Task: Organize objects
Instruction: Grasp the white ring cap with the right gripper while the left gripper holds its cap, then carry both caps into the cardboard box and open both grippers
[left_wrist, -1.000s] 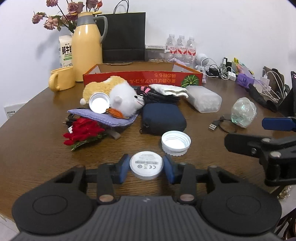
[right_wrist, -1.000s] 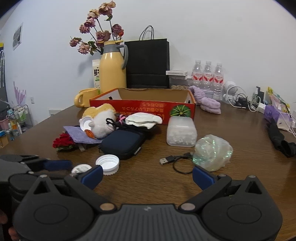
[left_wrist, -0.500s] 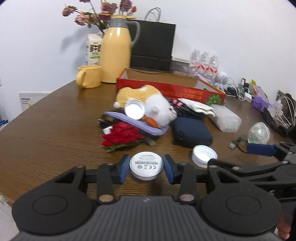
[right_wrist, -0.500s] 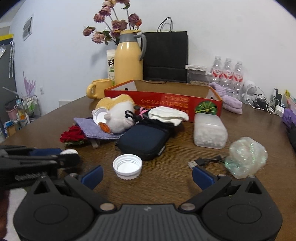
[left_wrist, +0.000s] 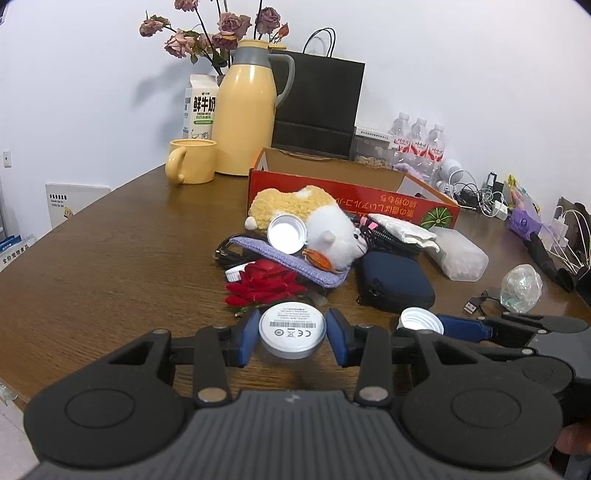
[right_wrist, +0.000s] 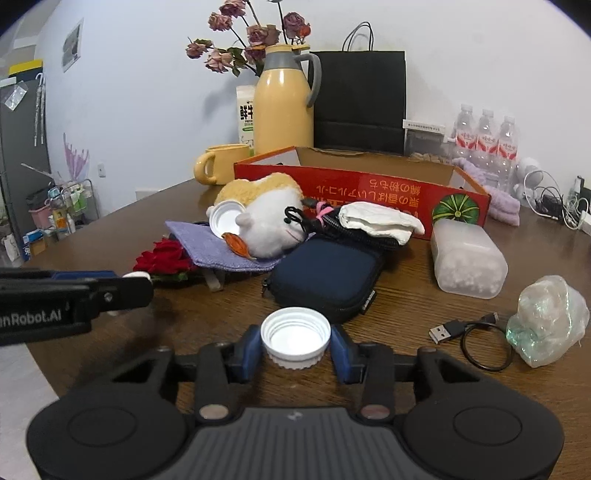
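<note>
White plastic now sits between our right gripper's (right_wrist: 295, 345) fingers: half a second ago they were spread wide short of the screw cap (right_wrist: 295, 341), and now they pinch it, open side up, threads showing, so it looks ready to lift toward the red box (right_wrist: 369, 195) beyond the fingertips. Our left gripper (left_wrist: 292, 336) still pinches the white disc (left_wrist: 292, 329), label up, barcode and marks legible, just before the red roses (left_wrist: 264, 284).

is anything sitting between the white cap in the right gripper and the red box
Yes. Between the white cap and the red box lies the navy pouch, then the black cord bundle and folded white cloth.
</note>
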